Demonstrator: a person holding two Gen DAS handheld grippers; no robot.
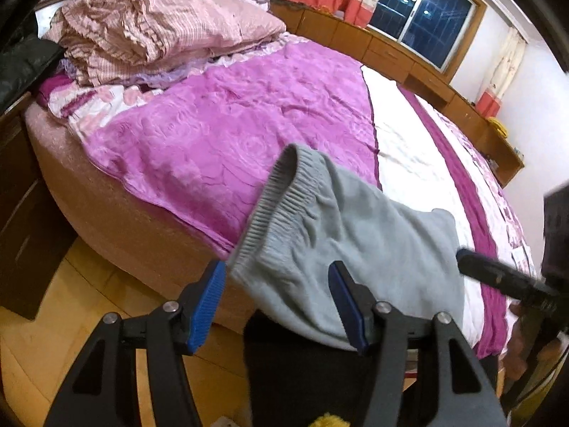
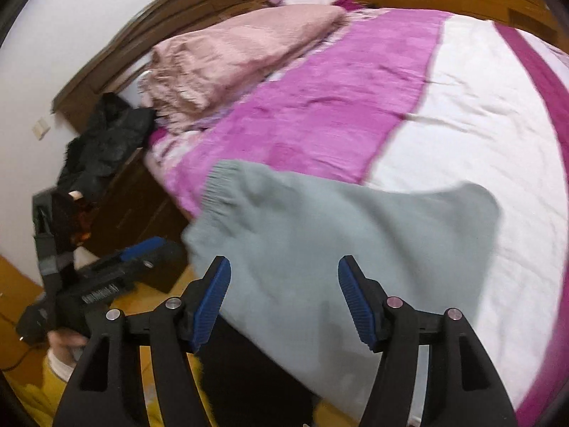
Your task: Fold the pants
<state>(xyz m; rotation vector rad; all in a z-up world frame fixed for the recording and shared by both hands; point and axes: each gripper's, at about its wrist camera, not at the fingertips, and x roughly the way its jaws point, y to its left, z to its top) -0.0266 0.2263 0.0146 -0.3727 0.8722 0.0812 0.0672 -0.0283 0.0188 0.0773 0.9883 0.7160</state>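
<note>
Grey pants [image 1: 341,235] lie at the near edge of the bed, ribbed waistband [image 1: 277,195] toward the left, fabric hanging over the edge. They also show in the right wrist view [image 2: 338,235], blurred. My left gripper [image 1: 277,306] is open and empty, its blue pads either side of the pants' near part, just above it. My right gripper [image 2: 284,302] is open and empty over the pants' near edge. The right gripper's fingers [image 1: 498,277] show at the right of the left wrist view; the left gripper [image 2: 138,252] shows at the left of the right wrist view.
The bed carries a magenta blanket [image 1: 231,124] and a white cover [image 1: 419,170]. A pink striped duvet [image 1: 153,25] is piled at the head. A dark jacket [image 2: 103,142] lies on a wooden nightstand [image 2: 142,199]. Wooden cabinets [image 1: 391,49] run under the window. The floor [image 1: 71,302] is wood.
</note>
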